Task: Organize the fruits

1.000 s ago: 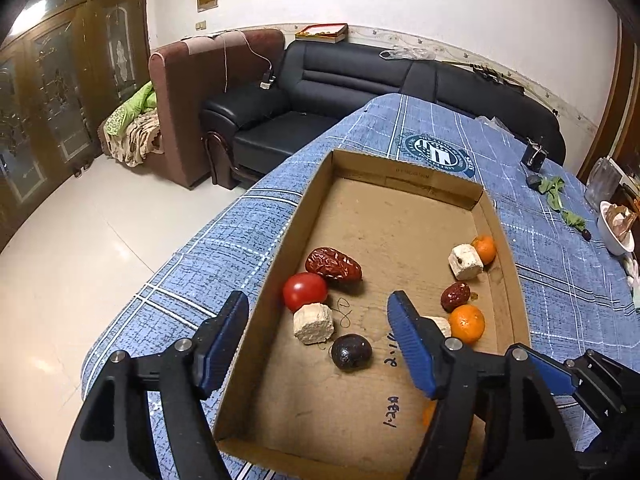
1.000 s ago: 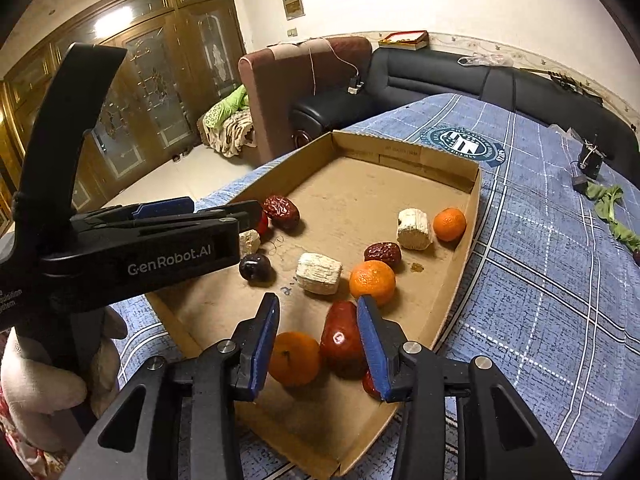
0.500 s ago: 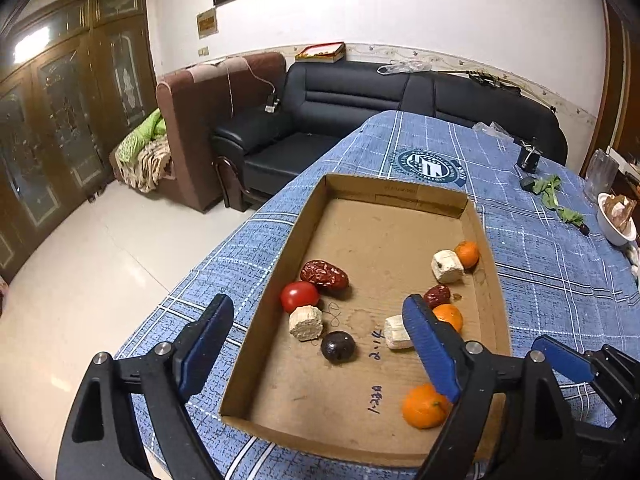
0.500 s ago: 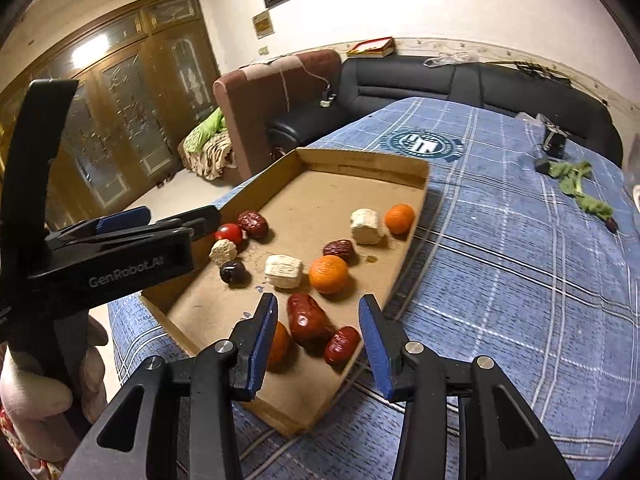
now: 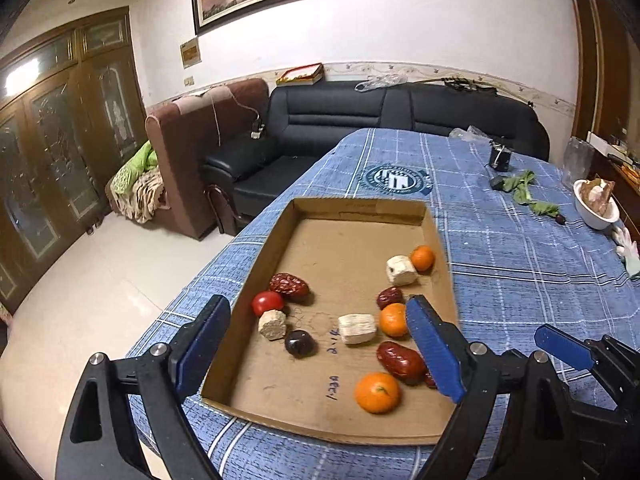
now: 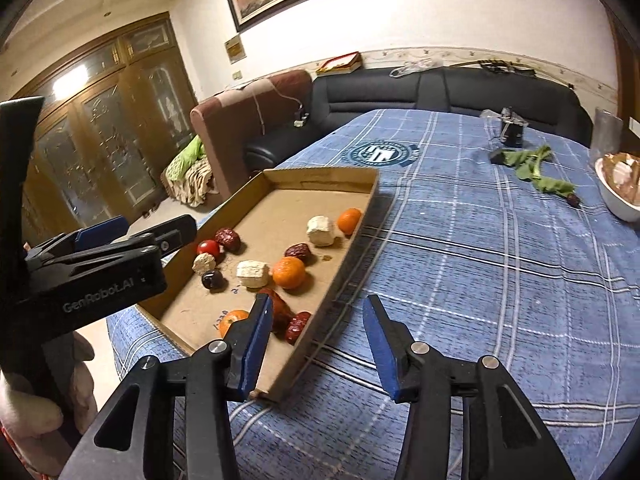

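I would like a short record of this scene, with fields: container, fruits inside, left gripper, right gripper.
container: cardboard tray on blue checked tablecloth
fruits inside: three oranges, red dates, one tomato, one dark plum, pale chunks
left gripper: jaws open, empty, above the tray
right gripper: jaws open, empty, over the tray's right wall

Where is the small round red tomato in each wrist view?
Left wrist: the small round red tomato sits at the left side of the brown cardboard tray, beside a wrinkled dark-red date.
Right wrist: the tomato is left of centre, by the tray's left wall.
Shared landmark: the round crest printed on the blue plaid tablecloth.
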`<state>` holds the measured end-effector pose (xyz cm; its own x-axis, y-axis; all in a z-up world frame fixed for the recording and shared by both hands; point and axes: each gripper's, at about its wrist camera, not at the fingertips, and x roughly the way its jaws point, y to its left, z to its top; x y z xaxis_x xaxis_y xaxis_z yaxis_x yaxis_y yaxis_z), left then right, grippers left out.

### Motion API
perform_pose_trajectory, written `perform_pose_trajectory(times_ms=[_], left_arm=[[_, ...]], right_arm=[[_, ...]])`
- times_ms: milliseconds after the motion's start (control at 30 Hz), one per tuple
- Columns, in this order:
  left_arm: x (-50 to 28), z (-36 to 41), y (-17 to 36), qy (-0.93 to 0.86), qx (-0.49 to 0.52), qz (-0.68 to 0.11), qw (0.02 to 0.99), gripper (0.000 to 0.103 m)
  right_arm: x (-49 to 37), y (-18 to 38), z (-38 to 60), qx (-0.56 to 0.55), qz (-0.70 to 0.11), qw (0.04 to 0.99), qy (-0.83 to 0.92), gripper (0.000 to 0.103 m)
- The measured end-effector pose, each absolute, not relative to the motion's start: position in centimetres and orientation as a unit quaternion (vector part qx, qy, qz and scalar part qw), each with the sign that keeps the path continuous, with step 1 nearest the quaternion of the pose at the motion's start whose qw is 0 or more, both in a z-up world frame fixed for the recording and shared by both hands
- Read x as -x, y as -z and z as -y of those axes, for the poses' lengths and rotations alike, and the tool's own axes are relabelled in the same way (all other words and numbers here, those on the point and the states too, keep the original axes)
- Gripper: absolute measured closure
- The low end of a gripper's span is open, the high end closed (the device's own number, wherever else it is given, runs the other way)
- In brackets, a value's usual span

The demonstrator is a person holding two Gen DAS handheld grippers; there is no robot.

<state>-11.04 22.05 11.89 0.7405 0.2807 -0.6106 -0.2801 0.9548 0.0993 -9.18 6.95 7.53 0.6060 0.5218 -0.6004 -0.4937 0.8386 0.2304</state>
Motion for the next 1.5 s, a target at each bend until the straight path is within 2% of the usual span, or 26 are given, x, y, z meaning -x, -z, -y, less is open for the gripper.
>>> perform_pose_trajectory(times_ms=[233,300,400,567,967,1500], left_arm=[[12.8,-20.1,-13.9,-0.154,-0.010,-0.278,0.948,0.011],[13.5,-19.6,-14.5,-0.156,-0.012,-0.254,0.954,0.005],[14.9,-18.7,-15.7,-0.178,-0.015,-0.204,0.963,0.000],[16.0,-17.8,-16.1,-0.201,-0.024,-0.160,0.966,0.000],[13.2,-19.1,-14.0,-0.153,0.018,-0.240,0.959,0.000],[10.7,-21.9,-10.6,-0.154,0.052,-0.296,0.941,0.000]], right_arm=[[9.3,-7.9,-4.4,-0.044,-0.334,0.903,-0.264,0.048],[9.5,-8.0,-3.9,-0.049,-0.331,0.905,-0.261,0.047],[9.6,-8.1,-3.5,-0.050,-0.327,0.908,-0.258,0.047],[9.9,-8.1,-3.4,-0.046,-0.322,0.910,-0.256,0.045],[9.4,-7.6,-5.1,-0.005,-0.325,0.909,-0.259,0.043],[8.2,-6.3,-9.6,0.050,-0.348,0.893,-0.282,0.041]])
